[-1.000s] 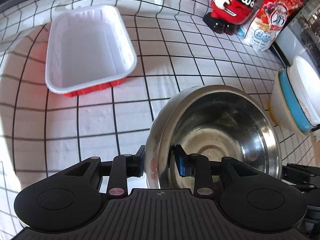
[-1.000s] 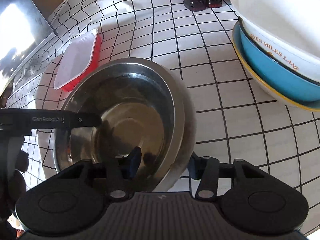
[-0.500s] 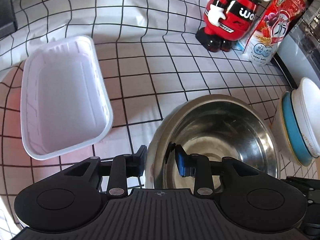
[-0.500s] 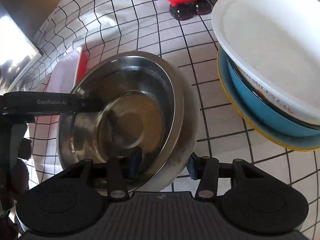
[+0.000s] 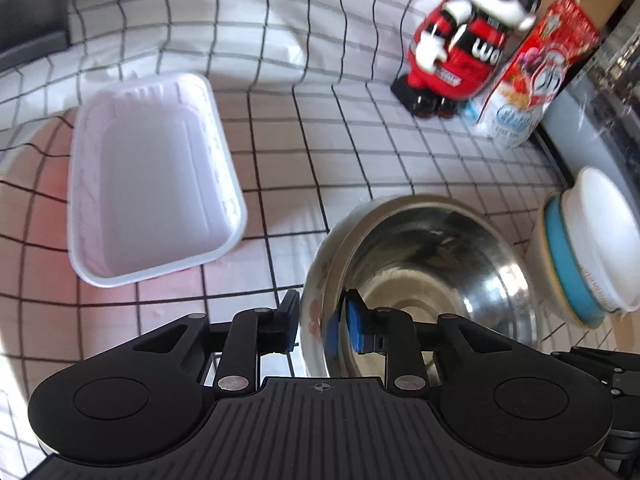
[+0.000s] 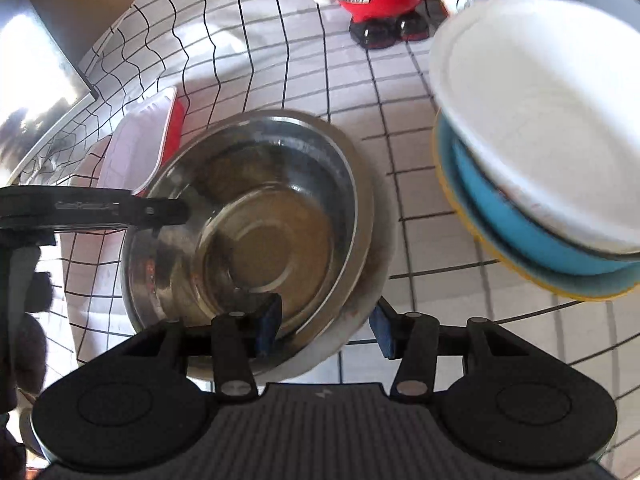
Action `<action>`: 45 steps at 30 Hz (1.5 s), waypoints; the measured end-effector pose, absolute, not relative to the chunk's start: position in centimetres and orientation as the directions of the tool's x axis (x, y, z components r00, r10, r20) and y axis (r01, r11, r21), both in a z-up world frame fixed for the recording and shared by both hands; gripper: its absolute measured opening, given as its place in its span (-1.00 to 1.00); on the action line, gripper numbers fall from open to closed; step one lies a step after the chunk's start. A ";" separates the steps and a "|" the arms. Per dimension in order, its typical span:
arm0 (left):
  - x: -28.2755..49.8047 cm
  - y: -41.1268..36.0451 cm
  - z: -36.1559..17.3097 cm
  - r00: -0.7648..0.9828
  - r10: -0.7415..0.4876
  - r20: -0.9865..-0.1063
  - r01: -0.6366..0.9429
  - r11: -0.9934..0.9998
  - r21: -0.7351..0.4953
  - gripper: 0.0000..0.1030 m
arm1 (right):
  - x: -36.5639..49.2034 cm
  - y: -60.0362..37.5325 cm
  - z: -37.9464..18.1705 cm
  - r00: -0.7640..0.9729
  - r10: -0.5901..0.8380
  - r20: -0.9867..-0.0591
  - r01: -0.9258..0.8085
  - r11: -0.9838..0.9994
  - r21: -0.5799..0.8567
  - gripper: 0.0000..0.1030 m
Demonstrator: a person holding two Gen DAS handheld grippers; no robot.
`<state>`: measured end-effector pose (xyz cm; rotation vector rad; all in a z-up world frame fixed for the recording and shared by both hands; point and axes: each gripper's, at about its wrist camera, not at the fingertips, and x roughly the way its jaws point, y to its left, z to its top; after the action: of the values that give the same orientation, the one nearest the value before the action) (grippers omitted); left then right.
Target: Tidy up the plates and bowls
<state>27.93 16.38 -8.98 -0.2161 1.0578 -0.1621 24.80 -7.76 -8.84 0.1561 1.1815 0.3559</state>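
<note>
Left wrist view shows a white tablecloth with a black grid (image 5: 360, 160), and on it a rectangular white plastic tray with red sides (image 5: 152, 184), now lying farther from the camera than a second ago. The round stainless steel bowl (image 5: 432, 280) is carried in the air between both grippers. It nests in a wider pale bowl with a flower print (image 5: 316, 312). Compared with a second ago, the stack of a white bowl in a blue bowl on a yellow-rimmed plate (image 6: 540, 168) looms larger and closer in the right wrist view, so the steel bowl seems to be travelling toward it, probably to be stacked there.

The left gripper (image 5: 320, 322) has its jaws narrowed onto the near rim of the two nested bowls. The right gripper (image 6: 324, 326) grips the opposite rim, one finger inside and one outside. A red and white toy figure (image 5: 464, 52) and a red snack bag (image 5: 536, 76) stand beyond.
</note>
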 end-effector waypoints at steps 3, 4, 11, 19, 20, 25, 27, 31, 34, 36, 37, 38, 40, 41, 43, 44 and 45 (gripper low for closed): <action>26.9 16.9 -7.0 0.539 -0.238 -0.808 0.023 0.963 -0.269 -0.51 | 24.3 -8.0 -7.0 0.373 0.328 -0.868 -0.221 0.940 0.260 -0.06; 26.6 17.0 -6.2 0.568 -0.242 -0.787 0.022 0.960 -0.279 -0.51 | 24.1 -8.2 -6.4 0.387 0.330 -0.861 -0.233 0.939 0.255 -0.06; 24.6 16.2 -2.3 0.693 -0.326 -0.643 0.060 0.915 -0.399 -0.56 | 24.2 -9.7 -0.6 0.515 0.360 -0.778 -0.316 0.923 0.218 -0.06; 23.7 9.4 1.7 0.788 -0.280 -0.549 0.095 0.935 -0.341 -0.69 | 26.0 -13.6 3.3 0.655 0.329 -0.680 -0.376 0.923 0.084 0.08; 23.6 8.6 2.1 0.797 -0.276 -0.537 0.099 0.937 -0.334 -0.69 | 26.3 -14.3 3.5 0.662 0.329 -0.674 -0.375 0.923 0.082 0.11; 24.3 3.8 2.8 0.796 -0.250 -0.551 0.103 0.953 -0.284 -0.69 | 28.8 -19.3 3.5 0.687 0.328 -0.648 -0.368 0.927 0.078 0.32; 25.0 2.2 2.4 0.777 -0.278 -0.565 0.123 0.947 -0.296 -0.69 | 29.5 -20.8 3.2 0.685 0.324 -0.652 -0.366 0.927 0.075 0.32; 26.4 -0.6 1.3 0.755 -0.289 -0.588 0.120 0.943 -0.310 -0.68 | 30.8 -23.4 2.0 0.662 0.337 -0.669 -0.379 0.921 0.089 0.32; 27.7 -2.0 0.3 0.714 -0.283 -0.640 0.090 0.944 -0.317 -0.66 | 31.6 -24.9 0.7 0.638 0.341 -0.690 -0.376 0.920 0.107 0.32; 28.0 -2.9 -0.1 0.699 -0.244 -0.673 0.065 0.958 -0.280 -0.66 | 31.9 -25.6 -0.1 0.622 0.352 -0.700 -0.382 0.916 0.121 0.32; 28.1 -3.2 -0.2 0.695 -0.217 -0.686 0.046 0.965 -0.259 -0.66 | 32.2 -25.8 -0.6 0.613 0.356 -0.705 -0.383 0.915 0.129 0.32; 28.1 -3.4 -0.3 0.692 -0.191 -0.696 0.023 0.970 -0.243 -0.65 | 32.4 -26.0 -0.9 0.605 0.362 -0.709 -0.385 0.913 0.137 0.32; 28.3 -3.4 -0.4 0.689 -0.149 -0.709 -0.026 0.973 -0.230 -0.65 | 32.7 -26.4 -1.7 0.586 0.381 -0.715 -0.389 0.907 0.165 0.32; 28.4 -3.3 -0.4 0.685 -0.133 -0.716 -0.047 0.973 -0.226 -0.65 | 32.9 -26.5 -2.0 0.574 0.394 -0.718 -0.392 0.902 0.182 0.32; 28.8 -3.1 -0.6 0.670 -0.106 -0.735 -0.088 0.971 -0.221 -0.65 | 33.2 -26.6 -2.5 0.560 0.414 -0.718 -0.399 0.894 0.204 0.32; 29.1 -3.0 -0.8 0.656 -0.098 -0.748 -0.104 0.971 -0.217 -0.65 | 33.3 -26.6 -2.7 0.557 0.417 -0.718 -0.398 0.893 0.210 0.32; 29.3 -3.0 -0.9 0.644 -0.097 -0.759 -0.109 0.970 -0.216 -0.65 | 33.3 -26.7 -2.8 0.555 0.421 -0.717 -0.396 0.892 0.218 0.32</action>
<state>29.27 -3.02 -0.89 -0.2520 0.8738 0.0071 33.32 -26.70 -2.82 0.0323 0.8553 0.4823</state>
